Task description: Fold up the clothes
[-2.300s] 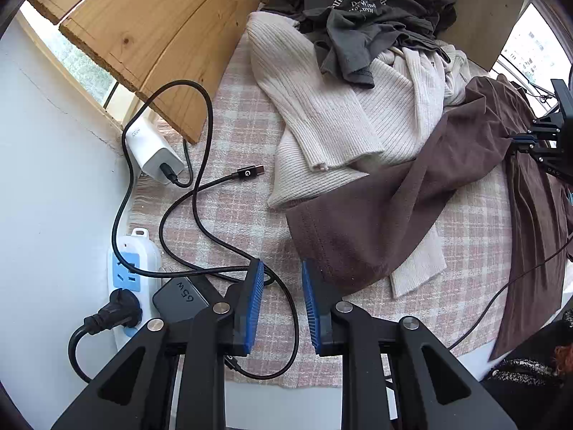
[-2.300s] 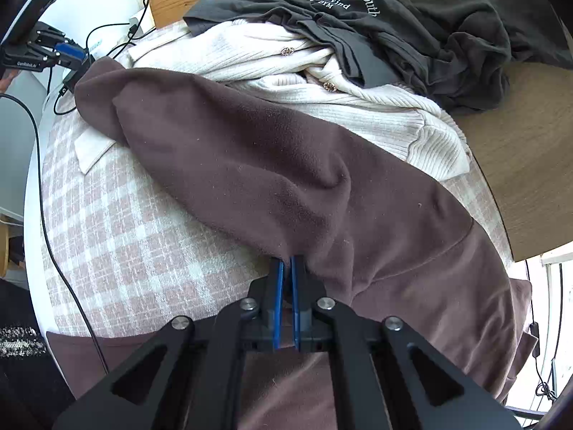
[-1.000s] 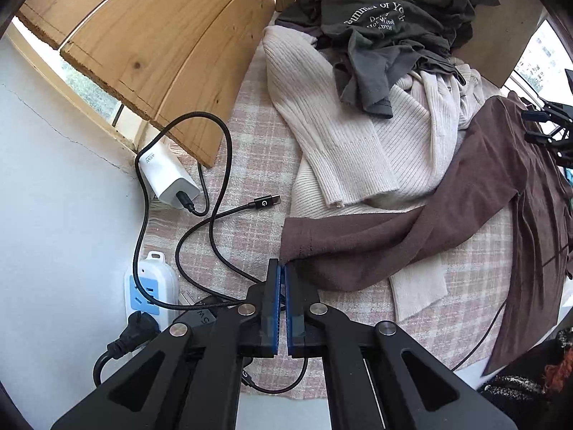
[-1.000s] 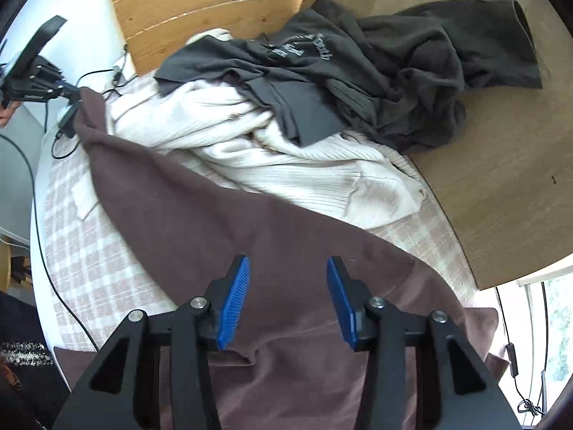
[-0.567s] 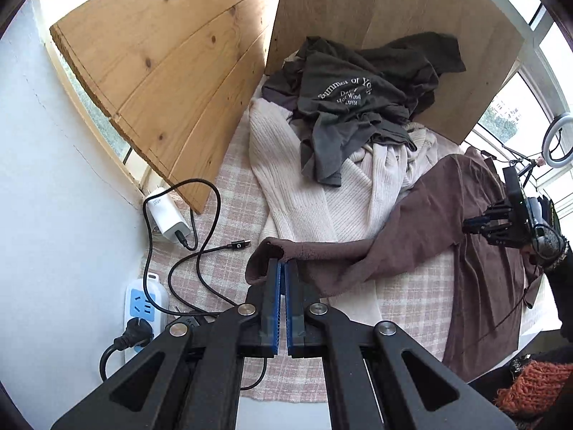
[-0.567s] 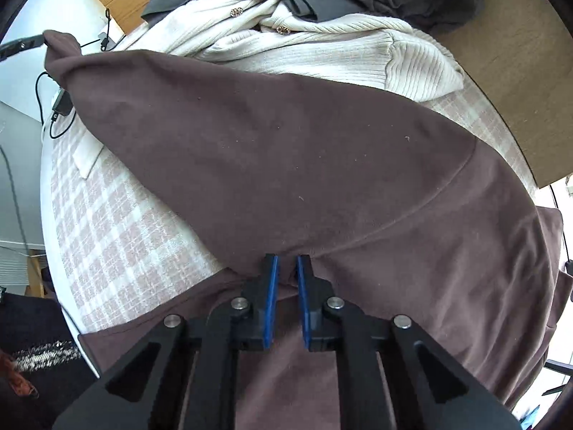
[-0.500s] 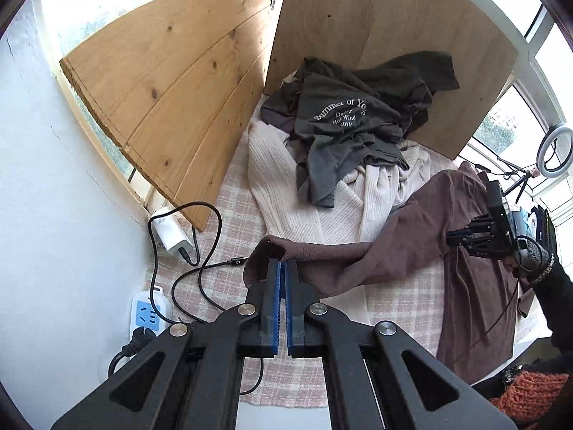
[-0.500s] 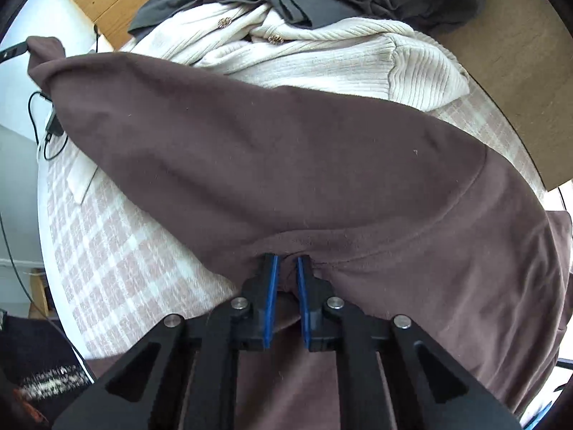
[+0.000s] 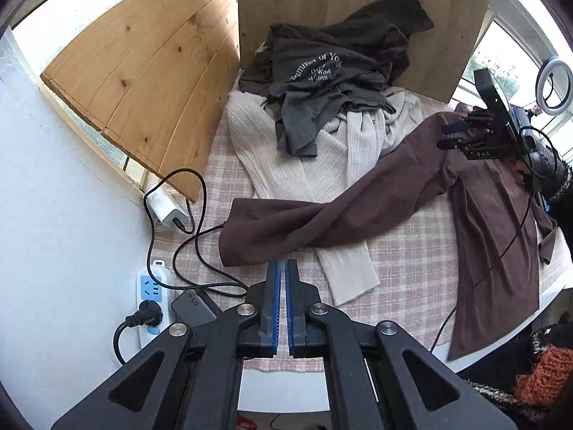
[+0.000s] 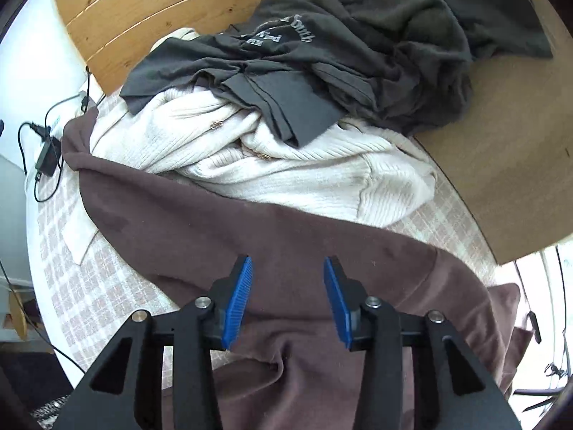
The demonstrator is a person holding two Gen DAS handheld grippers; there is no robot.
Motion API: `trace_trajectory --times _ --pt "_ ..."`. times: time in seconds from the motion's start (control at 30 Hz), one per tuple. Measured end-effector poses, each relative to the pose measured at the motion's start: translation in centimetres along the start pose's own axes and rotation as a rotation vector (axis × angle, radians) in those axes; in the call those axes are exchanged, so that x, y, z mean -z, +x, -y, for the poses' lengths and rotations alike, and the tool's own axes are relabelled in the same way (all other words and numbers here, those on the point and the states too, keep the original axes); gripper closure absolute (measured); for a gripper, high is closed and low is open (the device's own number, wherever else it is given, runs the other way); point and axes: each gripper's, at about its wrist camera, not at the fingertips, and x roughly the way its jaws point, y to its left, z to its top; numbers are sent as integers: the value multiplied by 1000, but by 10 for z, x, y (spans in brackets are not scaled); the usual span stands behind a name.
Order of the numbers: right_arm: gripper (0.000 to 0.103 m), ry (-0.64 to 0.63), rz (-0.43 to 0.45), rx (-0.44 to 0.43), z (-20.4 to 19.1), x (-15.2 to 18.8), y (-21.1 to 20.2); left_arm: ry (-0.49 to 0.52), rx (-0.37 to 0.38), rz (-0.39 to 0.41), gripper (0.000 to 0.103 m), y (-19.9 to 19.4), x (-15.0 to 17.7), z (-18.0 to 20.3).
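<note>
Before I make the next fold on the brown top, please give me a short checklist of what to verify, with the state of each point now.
1. Left gripper free of cloth: ok. Its fingers are opening, a narrow gap with nothing between them.
2. Right gripper free of cloth: ok. Its fingers are opening above the brown top, which they do not pinch.
3. Brown sleeve laid flat: not ok. It is twisted and creased.
4. Sleeve clear of other clothes: not ok. It crosses the cream cardigan.
5. Black cable clear of the fold: not ok. It runs next to the cuff.
6. Top's far hem flat: cannot tell.
</note>
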Motion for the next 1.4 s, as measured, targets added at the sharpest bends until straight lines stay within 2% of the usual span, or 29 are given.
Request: trace_trajectory --times 0.03,0.13,0.23,0.47,0.57,0.6,0.63,0.67,0.77,0.83,0.93,1.0,1.07,1.17,1.27,1.4 --pt "62 -71 -1 7 -14 -5 5 17 5 -26 86 12 2 3" --pt "60 -278 -5 24 -55 -21 19 41 24 -79 84 38 4 3" --pt "59 -422 13 2 -92 -33 26 28 37 -97 83 49 8 -6" --pt "59 -668 123 -46 -160 -61 15 -23 52 -97 77 48 27 -32" --pt "59 -726 110 -90 -176 -70 16 -42 67 -83 72 46 32 -39" --pt "66 -743 102 -108 -181 -73 16 -45 69 -81 71 47 34 -41" --pt "77 -759 87 -127 -187 -77 20 -46 71 -79 70 48 35 -43" --pt "101 -769 63 -139 -193 -78 25 -48 72 -77 70 49 36 -45" --pt "100 -772 41 -157 -192 -72 11 -68 74 -69 70 53 37 -51" --pt "100 -740 51 -211 -183 -67 -12 -84 87 -71 70 53 40 -53" --pt "100 -657 82 -311 -156 -62 -52 -59 97 -63 69 47 42 -45" --pt "100 -544 106 -331 -123 -68 -60 -36 104 -55 67 44 37 -38" --pt "100 -446 96 -281 -96 -76 -49 -6 114 -47 66 46 25 -30" --pt "100 -361 34 -244 -76 -84 -10 18 154 -53 65 60 4 -17" --pt "100 -394 -5 -211 -80 -81 13 25 216 -82 65 80 -1 3" --pt "100 -407 -3 -233 -78 -80 19 22 259 -86 65 100 3 31"
